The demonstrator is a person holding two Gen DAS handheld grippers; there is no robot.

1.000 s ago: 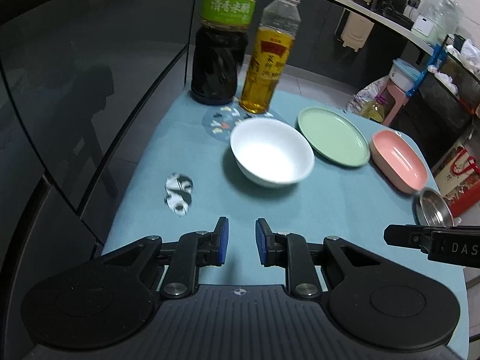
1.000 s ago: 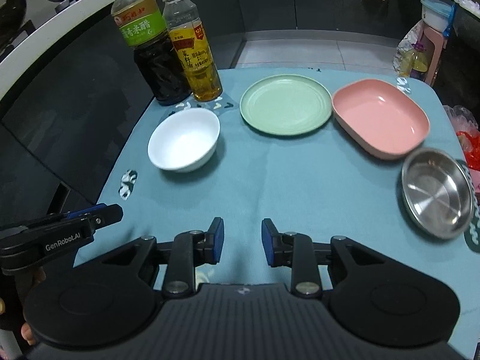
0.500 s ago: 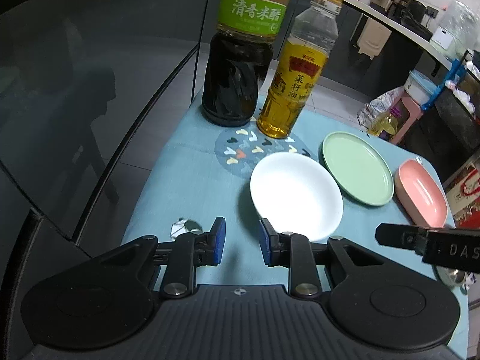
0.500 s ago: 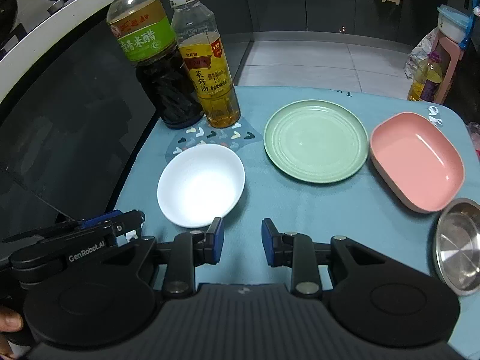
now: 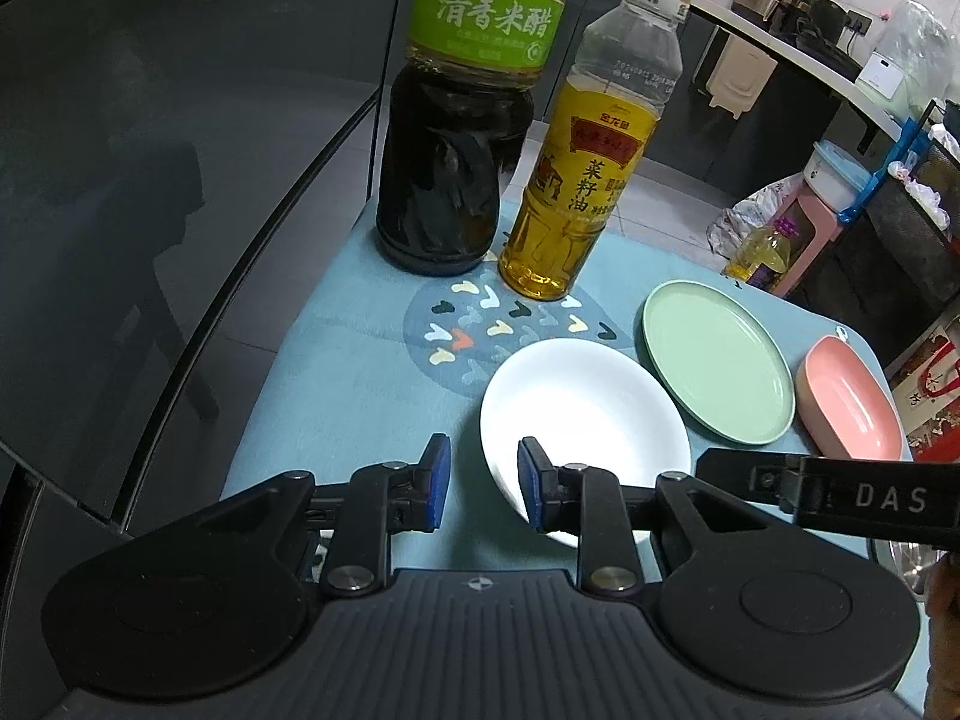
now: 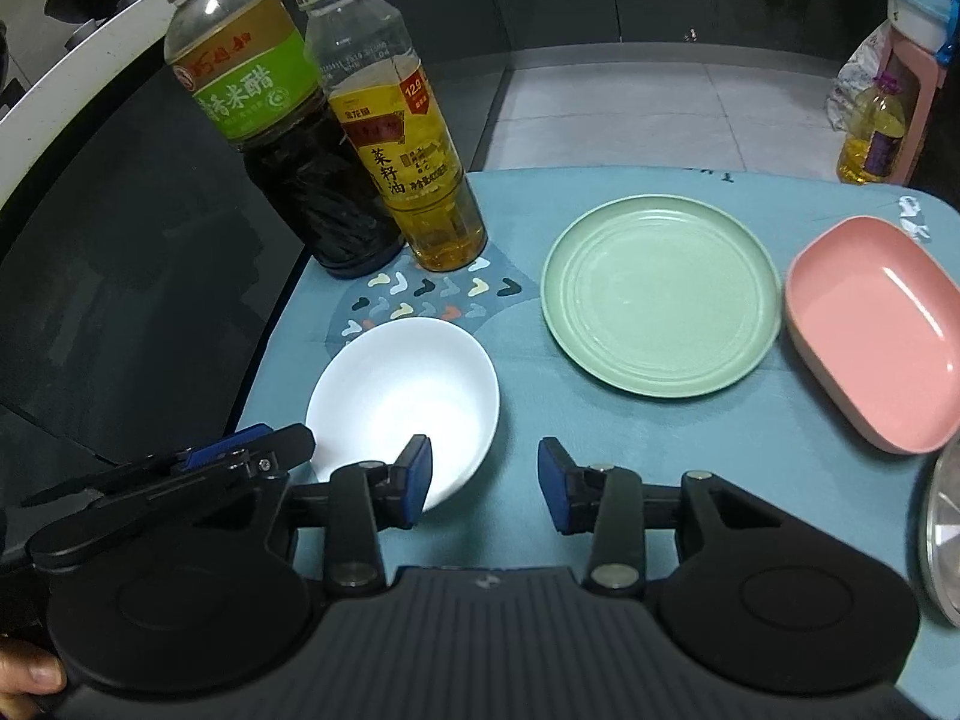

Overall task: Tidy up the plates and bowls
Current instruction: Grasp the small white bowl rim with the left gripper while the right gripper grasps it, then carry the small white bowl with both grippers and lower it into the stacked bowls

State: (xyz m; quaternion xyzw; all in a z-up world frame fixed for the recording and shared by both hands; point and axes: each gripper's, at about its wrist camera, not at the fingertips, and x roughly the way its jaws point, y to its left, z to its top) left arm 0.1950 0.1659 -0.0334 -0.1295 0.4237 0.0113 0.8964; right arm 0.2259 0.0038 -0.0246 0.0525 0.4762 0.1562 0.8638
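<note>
A white bowl (image 5: 585,414) (image 6: 403,402) sits on the blue table cloth (image 6: 630,438). To its right lie a green plate (image 5: 717,375) (image 6: 660,300), a pink dish (image 5: 849,402) (image 6: 876,330) and a steel bowl (image 6: 945,540) at the right edge. My left gripper (image 5: 478,489) is open and empty; the bowl's near left rim lies between its fingers. My right gripper (image 6: 485,489) is open and empty, with its left finger over the bowl's near right rim.
A dark vinegar bottle (image 5: 462,120) (image 6: 288,144) and a yellow oil bottle (image 5: 591,162) (image 6: 402,138) stand at the back left of the cloth. The table's left edge drops off beside the bowl. Kitchen counters and an oil jug (image 6: 870,132) are beyond.
Both grippers have moved forward toward the white bowl, which now lies at their fingertips. Their jaws have opened a little wider.
</note>
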